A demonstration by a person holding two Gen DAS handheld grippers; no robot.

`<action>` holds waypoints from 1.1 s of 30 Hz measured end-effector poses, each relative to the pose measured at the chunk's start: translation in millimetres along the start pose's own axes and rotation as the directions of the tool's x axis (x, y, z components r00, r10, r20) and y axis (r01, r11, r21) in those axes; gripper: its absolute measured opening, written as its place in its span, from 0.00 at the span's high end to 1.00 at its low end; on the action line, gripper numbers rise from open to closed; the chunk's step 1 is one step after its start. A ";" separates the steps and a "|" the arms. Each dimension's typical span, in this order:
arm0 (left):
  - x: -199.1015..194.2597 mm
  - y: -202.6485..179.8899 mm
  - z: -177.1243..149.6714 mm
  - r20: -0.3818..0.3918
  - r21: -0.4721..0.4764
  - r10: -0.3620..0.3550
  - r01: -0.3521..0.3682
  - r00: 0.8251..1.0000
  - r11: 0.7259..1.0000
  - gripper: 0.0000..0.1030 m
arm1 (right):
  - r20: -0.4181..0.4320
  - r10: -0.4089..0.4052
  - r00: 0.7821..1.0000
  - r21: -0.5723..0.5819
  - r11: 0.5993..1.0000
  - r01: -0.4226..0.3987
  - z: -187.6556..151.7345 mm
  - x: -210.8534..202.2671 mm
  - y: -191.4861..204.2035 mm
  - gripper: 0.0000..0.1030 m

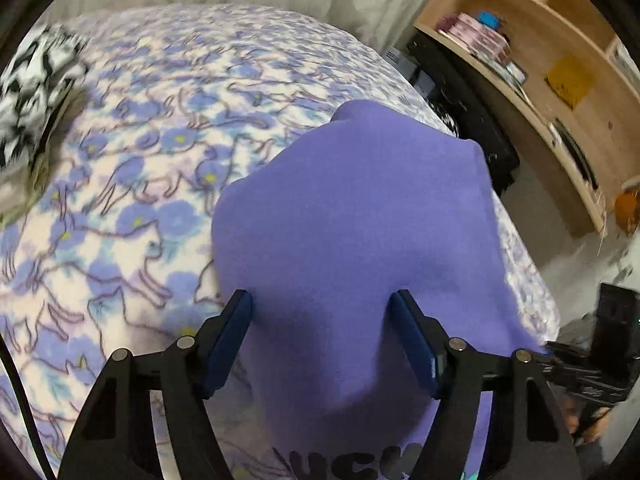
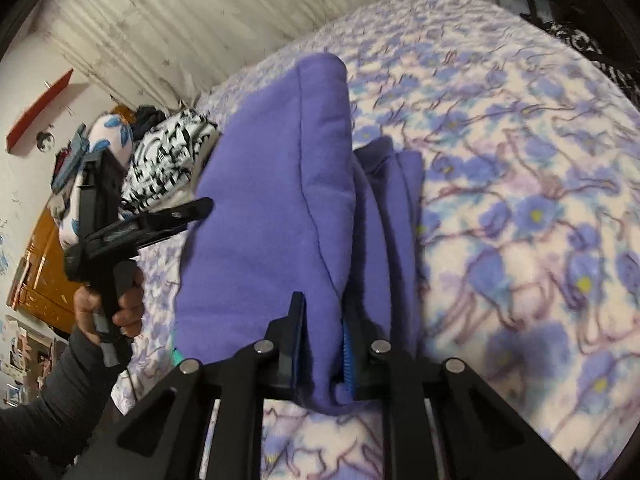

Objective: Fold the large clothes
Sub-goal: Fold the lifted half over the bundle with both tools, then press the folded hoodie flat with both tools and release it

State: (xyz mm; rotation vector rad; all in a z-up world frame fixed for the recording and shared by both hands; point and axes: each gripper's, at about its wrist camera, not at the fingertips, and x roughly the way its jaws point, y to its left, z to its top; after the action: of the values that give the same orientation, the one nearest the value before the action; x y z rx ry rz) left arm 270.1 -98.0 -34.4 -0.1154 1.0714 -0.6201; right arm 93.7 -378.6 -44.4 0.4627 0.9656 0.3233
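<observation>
Straddling the purple sweatshirt (image 1: 360, 216) with pads spread and untouching, left gripper (image 1: 322, 300) at the near hem; garment's long axis stretched straight ahead across the floral blanket (image 1: 140, 160). Pinched a bunched fold at the near edge, right gripper (image 2: 324, 344), nearer and already engaged.

Right hand-held gripper (image 2: 322, 344) clamps a fold of purple fleece garment (image 2: 280, 208) above the floral-patterned bed (image 2: 520, 200).

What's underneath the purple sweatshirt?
The purple sweatshirt lies on the floral cat-print blanket, which shows all around it. Whatever lies directly beneath its folds is covered.
</observation>
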 end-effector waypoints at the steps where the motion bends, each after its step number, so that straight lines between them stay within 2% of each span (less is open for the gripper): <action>1: 1.7 -8.0 1.6 0.000 0.021 0.013 -0.013 1.000 1.000 0.31 | 0.009 -0.003 1.000 0.004 1.000 0.003 -3.1 -5.5 -0.7 0.86; 3: 2.8 -21.2 3.4 0.002 0.050 0.038 -0.038 0.999 0.998 0.31 | 0.017 -0.019 1.000 0.007 1.000 0.019 -9.8 -12.9 -0.4 0.86; 6: 11.7 -40.7 4.5 -0.002 0.098 0.115 -0.115 0.993 0.989 0.28 | 0.005 -0.045 0.999 0.024 0.999 0.045 -18.6 -7.8 -3.7 0.86; 10: 25.7 -52.2 1.2 0.013 0.137 0.204 -0.204 0.979 0.969 0.22 | -0.087 -0.036 0.996 0.129 0.991 0.048 -25.9 35.8 -31.1 0.86; 13: 29.5 -56.1 0.0 0.028 0.153 0.233 -0.234 0.972 0.960 0.19 | -0.109 -0.035 0.993 0.153 0.987 0.051 -27.6 55.7 -37.5 0.85; 18: 30.6 -54.0 -0.3 0.036 0.143 0.235 -0.238 0.971 0.961 0.15 | -0.145 -0.068 0.987 0.105 0.991 0.084 -16.0 46.2 -26.8 0.81; 20: 30.2 -54.5 -0.1 0.039 0.142 0.236 -0.239 0.971 0.961 0.15 | -0.132 -0.080 0.988 0.101 0.990 0.093 -5.4 34.4 -22.8 0.78; 22: 30.7 -52.2 0.4 0.036 0.132 0.227 -0.230 0.973 0.964 0.15 | -0.083 -0.074 0.994 0.093 0.992 0.081 7.0 23.1 -21.4 0.69; 24: 30.1 -50.8 0.6 0.035 0.130 0.218 -0.221 0.975 0.967 0.15 | -0.035 -0.067 0.997 0.090 0.994 0.070 22.8 18.8 -22.4 0.45; 25: 29.8 -50.3 0.5 0.036 0.130 0.213 -0.216 0.976 0.968 0.15 | -0.018 -0.068 0.998 0.088 0.994 0.069 30.9 20.8 -23.3 0.42; 27: 29.5 -49.5 1.1 0.034 0.130 0.209 -0.211 0.977 0.969 0.14 | -0.006 -0.069 0.998 0.100 0.993 0.069 51.0 31.7 -31.2 0.40; 33: 27.6 -44.0 4.1 0.021 0.107 0.178 -0.179 0.984 0.978 0.13 | -0.023 0.017 1.000 0.171 0.985 -0.012 94.6 82.3 -46.7 0.40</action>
State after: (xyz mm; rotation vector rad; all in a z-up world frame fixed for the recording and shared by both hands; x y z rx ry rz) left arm 264.2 -149.7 -37.4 0.0718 1.0218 -0.5132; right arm 220.2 -402.6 -80.9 0.6240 1.0189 0.2604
